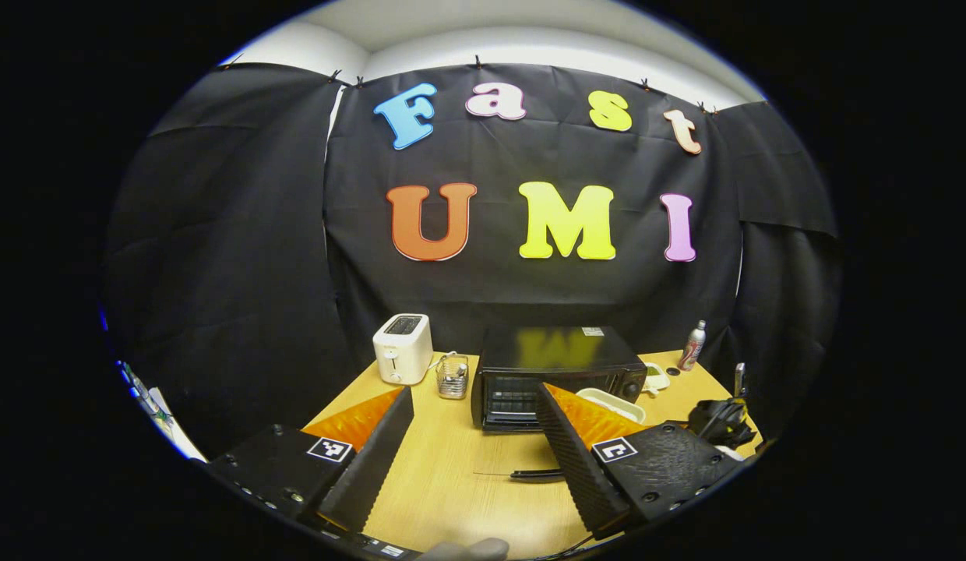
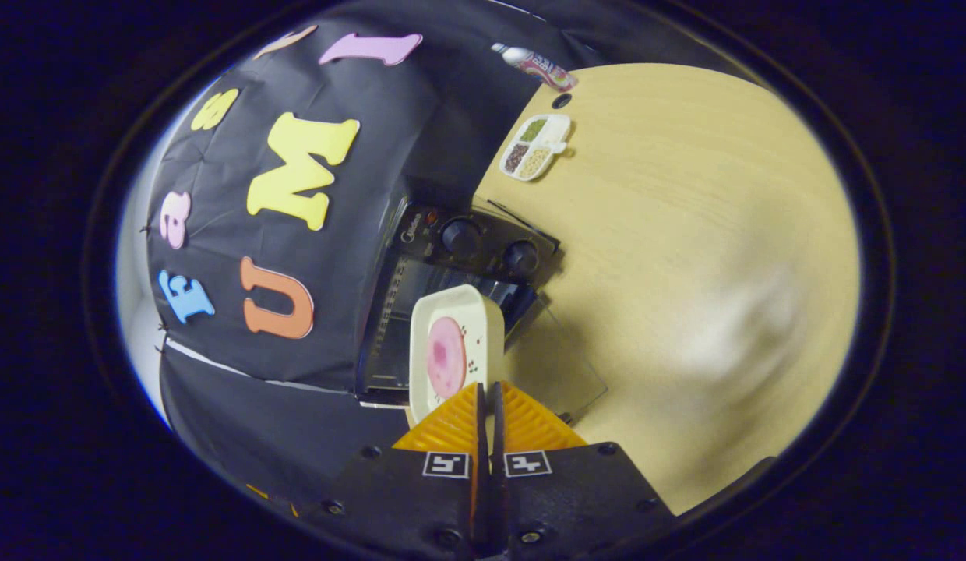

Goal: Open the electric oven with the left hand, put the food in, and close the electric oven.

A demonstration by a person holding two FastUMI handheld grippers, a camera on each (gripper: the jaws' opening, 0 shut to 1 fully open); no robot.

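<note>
Right gripper is clenched on the near rim of the dish, whose long axis points straight ahead into the oven; its glass door lies open. Left gripper hangs back, spread wide and empty

**Hardly any legible writing**

Small pale brand mark on the control panel of the electric oven, beside the knobs: too small to make out. Pale sticker on the oven's top: illegible. Printed label on the bottle at the table's far corner: blurred. Black-and-white square code tags, without letters or digits, one on each finger of the left gripper and one on each finger of the right gripper. Tiny red-dotted decoration on the white dish, no lettering.
</note>
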